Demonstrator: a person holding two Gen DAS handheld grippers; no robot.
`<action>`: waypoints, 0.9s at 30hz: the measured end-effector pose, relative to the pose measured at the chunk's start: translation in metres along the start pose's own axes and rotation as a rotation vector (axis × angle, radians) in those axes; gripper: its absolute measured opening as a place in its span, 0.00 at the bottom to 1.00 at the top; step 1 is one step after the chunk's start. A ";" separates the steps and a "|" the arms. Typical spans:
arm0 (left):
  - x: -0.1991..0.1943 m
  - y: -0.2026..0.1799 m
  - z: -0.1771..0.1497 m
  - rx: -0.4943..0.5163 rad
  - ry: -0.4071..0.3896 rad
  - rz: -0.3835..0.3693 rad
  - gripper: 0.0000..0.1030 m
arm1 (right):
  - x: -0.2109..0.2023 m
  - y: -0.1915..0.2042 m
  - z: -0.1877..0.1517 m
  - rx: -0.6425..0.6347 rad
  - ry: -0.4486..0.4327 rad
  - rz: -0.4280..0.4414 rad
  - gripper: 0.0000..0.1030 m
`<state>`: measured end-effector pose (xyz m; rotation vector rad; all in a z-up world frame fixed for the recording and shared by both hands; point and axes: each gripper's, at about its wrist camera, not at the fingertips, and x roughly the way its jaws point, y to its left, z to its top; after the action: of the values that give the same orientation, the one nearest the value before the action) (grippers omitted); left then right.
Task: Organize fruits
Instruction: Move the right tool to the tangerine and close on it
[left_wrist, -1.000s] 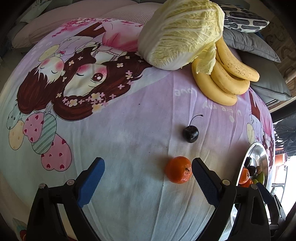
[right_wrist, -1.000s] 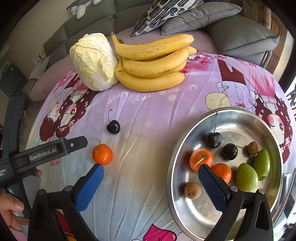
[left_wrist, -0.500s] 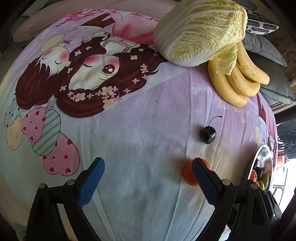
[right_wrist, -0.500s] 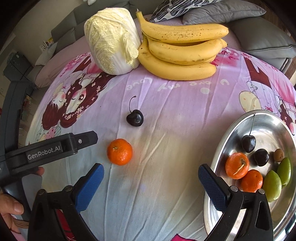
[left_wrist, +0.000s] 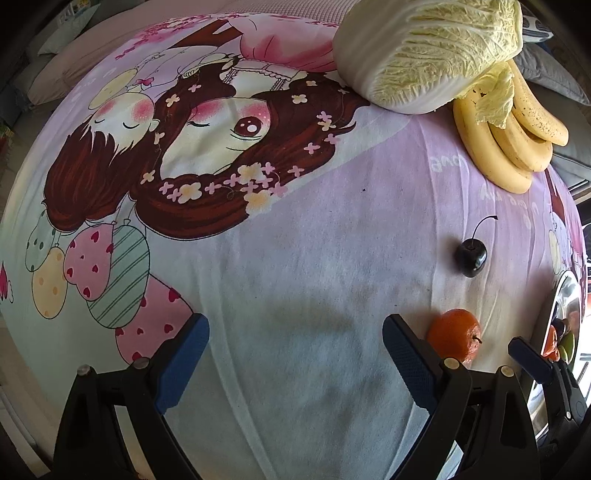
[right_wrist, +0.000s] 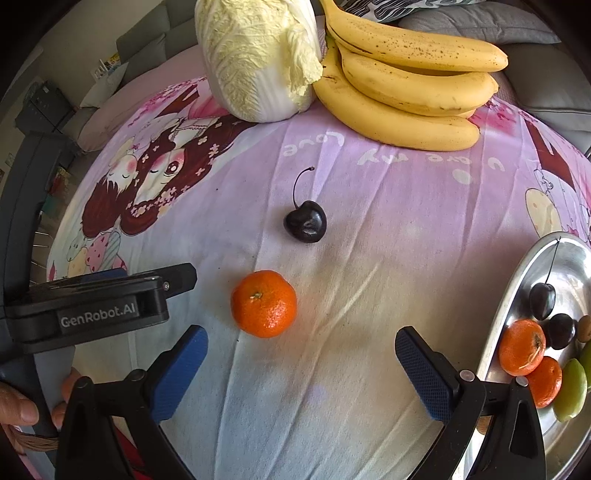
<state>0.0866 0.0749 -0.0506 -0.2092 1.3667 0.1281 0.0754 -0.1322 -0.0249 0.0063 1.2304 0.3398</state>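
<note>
A loose tangerine (right_wrist: 263, 303) lies on the cartoon-print cloth just ahead of my open right gripper (right_wrist: 301, 363), slightly left of its midline. Beyond it sits a dark cherry (right_wrist: 306, 221) with its stem up. The steel plate (right_wrist: 517, 295) at the right edge holds two tangerines, dark cherries, green fruits and a small brown one. In the left wrist view the tangerine (left_wrist: 455, 334) rests just outside the right finger of my open, empty left gripper (left_wrist: 295, 354), with the cherry (left_wrist: 470, 256) farther off.
A napa cabbage (right_wrist: 258, 55) and a bunch of bananas (right_wrist: 406, 85) lie at the far side of the cloth. Grey cushions sit behind them. A hand (right_wrist: 22, 406) holds the left gripper's body (right_wrist: 96, 310) at the lower left of the right wrist view.
The right gripper has moved left from over the plate toward the loose tangerine and cherry. The left gripper has shifted left, so the tangerine now lies outside its right finger. Both stayed open.
</note>
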 end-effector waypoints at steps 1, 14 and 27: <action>0.001 0.000 0.000 0.000 0.002 0.003 0.92 | 0.002 0.002 0.000 -0.006 -0.001 -0.003 0.99; 0.018 0.003 0.006 0.001 0.006 0.008 0.92 | 0.012 0.006 0.004 -0.032 -0.029 -0.003 0.75; 0.010 0.000 0.003 0.007 0.005 0.010 0.92 | 0.014 0.014 0.007 -0.052 -0.032 0.055 0.43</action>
<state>0.0910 0.0755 -0.0597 -0.1975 1.3726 0.1313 0.0822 -0.1141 -0.0333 0.0006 1.1913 0.4176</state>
